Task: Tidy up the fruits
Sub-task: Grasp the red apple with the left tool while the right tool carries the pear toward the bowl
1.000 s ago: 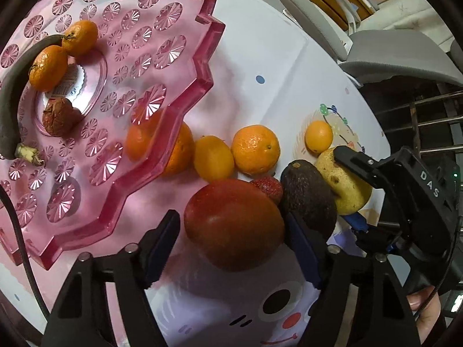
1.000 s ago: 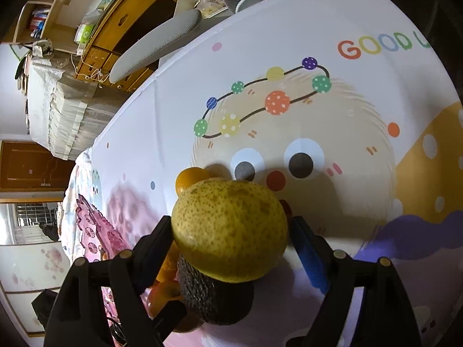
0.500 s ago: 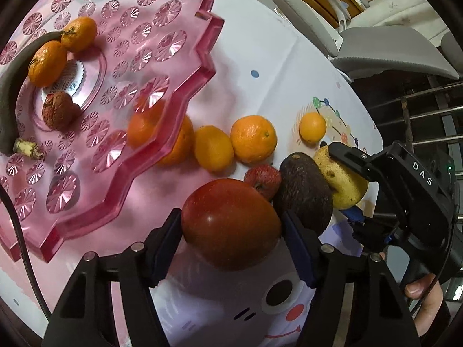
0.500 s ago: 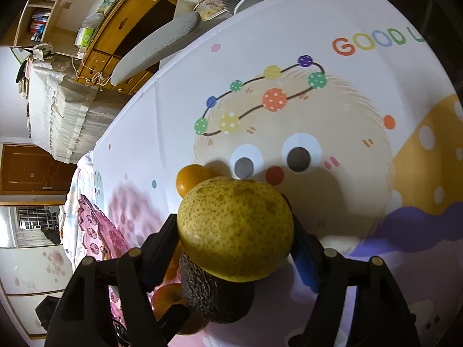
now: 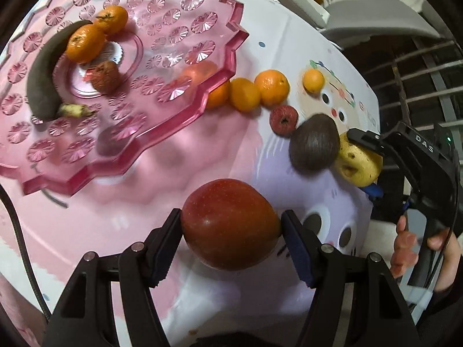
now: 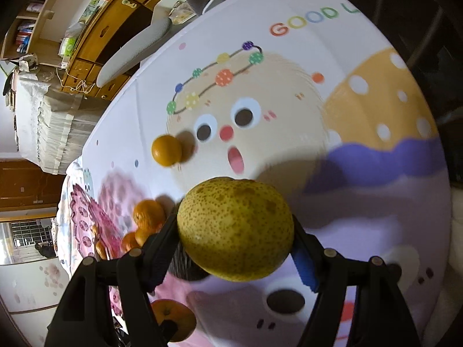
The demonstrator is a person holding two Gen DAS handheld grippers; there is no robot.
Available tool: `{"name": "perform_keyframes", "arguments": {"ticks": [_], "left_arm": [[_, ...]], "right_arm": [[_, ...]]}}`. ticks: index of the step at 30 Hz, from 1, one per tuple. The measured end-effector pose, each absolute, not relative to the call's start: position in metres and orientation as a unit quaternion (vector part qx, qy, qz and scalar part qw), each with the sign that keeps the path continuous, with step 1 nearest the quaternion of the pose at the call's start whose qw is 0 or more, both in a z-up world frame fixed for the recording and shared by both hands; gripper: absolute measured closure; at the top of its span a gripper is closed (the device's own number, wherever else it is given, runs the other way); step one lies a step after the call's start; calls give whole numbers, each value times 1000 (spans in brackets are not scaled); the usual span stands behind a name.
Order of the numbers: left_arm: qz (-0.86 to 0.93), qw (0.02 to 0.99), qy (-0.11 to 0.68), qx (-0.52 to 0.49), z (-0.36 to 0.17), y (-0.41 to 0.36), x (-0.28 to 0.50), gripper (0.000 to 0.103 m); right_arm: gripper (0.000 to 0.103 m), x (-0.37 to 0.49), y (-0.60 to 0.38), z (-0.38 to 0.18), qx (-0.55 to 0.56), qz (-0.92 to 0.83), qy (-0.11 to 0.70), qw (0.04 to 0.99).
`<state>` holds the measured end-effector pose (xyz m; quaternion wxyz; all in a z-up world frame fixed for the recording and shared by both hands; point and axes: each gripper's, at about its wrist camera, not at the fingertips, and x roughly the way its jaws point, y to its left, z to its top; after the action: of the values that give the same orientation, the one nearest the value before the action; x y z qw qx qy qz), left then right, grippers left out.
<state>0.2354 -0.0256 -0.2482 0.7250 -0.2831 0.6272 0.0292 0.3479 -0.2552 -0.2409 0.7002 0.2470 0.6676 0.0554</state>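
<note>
Left claw [image 5: 231, 228] clamps the apple [image 5: 230, 224], right claw [image 6: 235, 231] the pear [image 6: 235, 228]; carry both level over the pink tray [image 5: 222, 66] rim, probably clear, then release gently.

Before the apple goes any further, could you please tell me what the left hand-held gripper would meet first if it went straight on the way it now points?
Probably bare tablecloth, just past the apple held by the left hand-held gripper. The pink tray lies to the left, the avocado to the right. Depth is uncertain.
</note>
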Motion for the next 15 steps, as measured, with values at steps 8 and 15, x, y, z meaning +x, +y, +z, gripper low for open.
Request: {"name": "perform_keyframes", "arguments": {"ticks": [8, 15], "left_arm": [[-7, 760, 598, -253, -190, -10, 213, 36], [-33, 797, 564, -212, -142, 13, 207, 36]], "right_arm": [[31, 320, -237, -209, 224, 62, 672, 703], [31, 306, -201, -171, 206, 94, 660, 716]]}}
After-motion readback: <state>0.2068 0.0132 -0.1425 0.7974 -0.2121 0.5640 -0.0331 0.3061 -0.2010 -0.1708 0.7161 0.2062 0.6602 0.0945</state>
